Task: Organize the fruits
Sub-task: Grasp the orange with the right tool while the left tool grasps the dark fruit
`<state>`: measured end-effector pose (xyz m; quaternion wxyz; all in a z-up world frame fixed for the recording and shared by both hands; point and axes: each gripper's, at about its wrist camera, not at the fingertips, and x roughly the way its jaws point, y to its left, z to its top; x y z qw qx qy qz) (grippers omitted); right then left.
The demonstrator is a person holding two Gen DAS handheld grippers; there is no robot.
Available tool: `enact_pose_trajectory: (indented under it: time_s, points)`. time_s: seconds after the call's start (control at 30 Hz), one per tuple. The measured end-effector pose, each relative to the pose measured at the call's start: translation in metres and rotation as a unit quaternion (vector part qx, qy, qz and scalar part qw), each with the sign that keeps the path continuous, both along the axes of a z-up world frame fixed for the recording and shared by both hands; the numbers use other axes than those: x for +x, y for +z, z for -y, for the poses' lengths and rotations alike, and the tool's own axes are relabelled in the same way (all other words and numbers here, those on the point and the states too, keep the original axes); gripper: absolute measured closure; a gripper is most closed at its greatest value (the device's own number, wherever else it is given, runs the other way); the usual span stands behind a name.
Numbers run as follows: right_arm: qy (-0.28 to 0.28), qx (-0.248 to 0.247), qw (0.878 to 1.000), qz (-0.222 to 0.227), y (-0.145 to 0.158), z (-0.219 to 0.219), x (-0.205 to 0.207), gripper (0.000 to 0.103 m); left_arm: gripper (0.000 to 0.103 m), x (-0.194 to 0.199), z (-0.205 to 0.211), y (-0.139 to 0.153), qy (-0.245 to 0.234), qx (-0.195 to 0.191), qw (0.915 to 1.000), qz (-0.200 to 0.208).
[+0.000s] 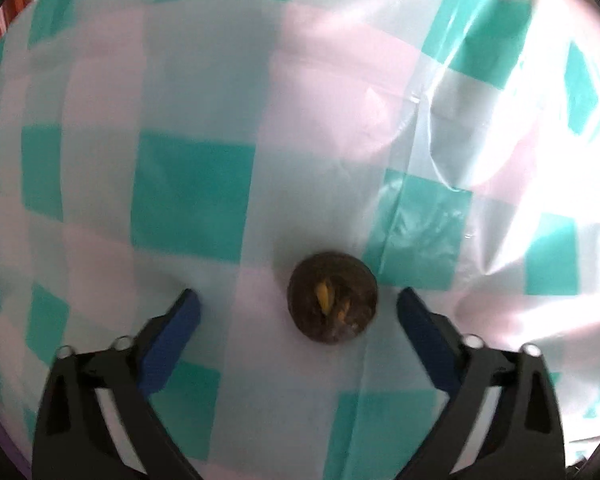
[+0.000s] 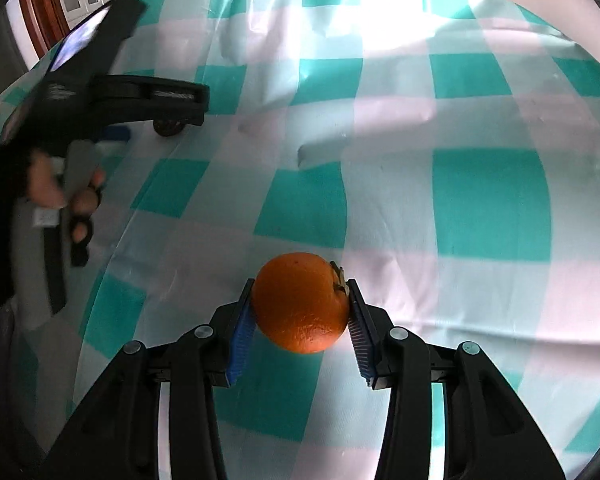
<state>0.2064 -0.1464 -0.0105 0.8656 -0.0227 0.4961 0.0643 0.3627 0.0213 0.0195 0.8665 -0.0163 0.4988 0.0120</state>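
Under both my claws spreads a table covered by a glossy plastic tablecloth, checked in teal, pale mint and pinkish white, creased into long ridges and washed out by glare towards its far right side. Past its far left edge I can see a strip of room: reddish-brown wood and white panelled frames, too blurred to tell more. My left hand shows in the right wrist view, wrapped round the black handle, with a dark sleeve behind it. My left gripper stands wide, its blue ribbed pads clear of the small dark brown fruit that sits on the cloth between them, nearer the right pad; it is round, rough-skinned, with a yellow split on top. My right gripper is closed narrow on an orange, both blue pads pressing its dimpled, shiny peel, the stem end turned against the right pad. The orange sits over a teal square near me
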Motion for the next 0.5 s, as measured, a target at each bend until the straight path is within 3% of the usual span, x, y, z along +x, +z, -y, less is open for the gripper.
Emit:
enact_pose_trajectory:
  time_s: [0.03,0.07,0.27,0.5]
  points:
    - [-0.001,0.002,1.000,0.002,0.001,0.000,-0.002,0.060,0.036,-0.005,0.002,0.003,-0.012,0.004,0.9999,0.011]
    - [-0.002,0.005,1.000,0.003,0.002,0.001,-0.004,0.060,0.064,-0.009,0.004,0.005,-0.025,0.004,0.9995,0.018]
    - [0.012,0.009,1.000,0.005,0.000,-0.007,-0.018,0.060,0.063,-0.074,0.006,0.012,-0.076,-0.006,0.9971,0.010]
    - [0.066,0.004,0.998,-0.002,-0.008,-0.019,-0.055,0.060,0.063,-0.192,0.004,0.020,-0.092,0.015,0.9956,-0.011]
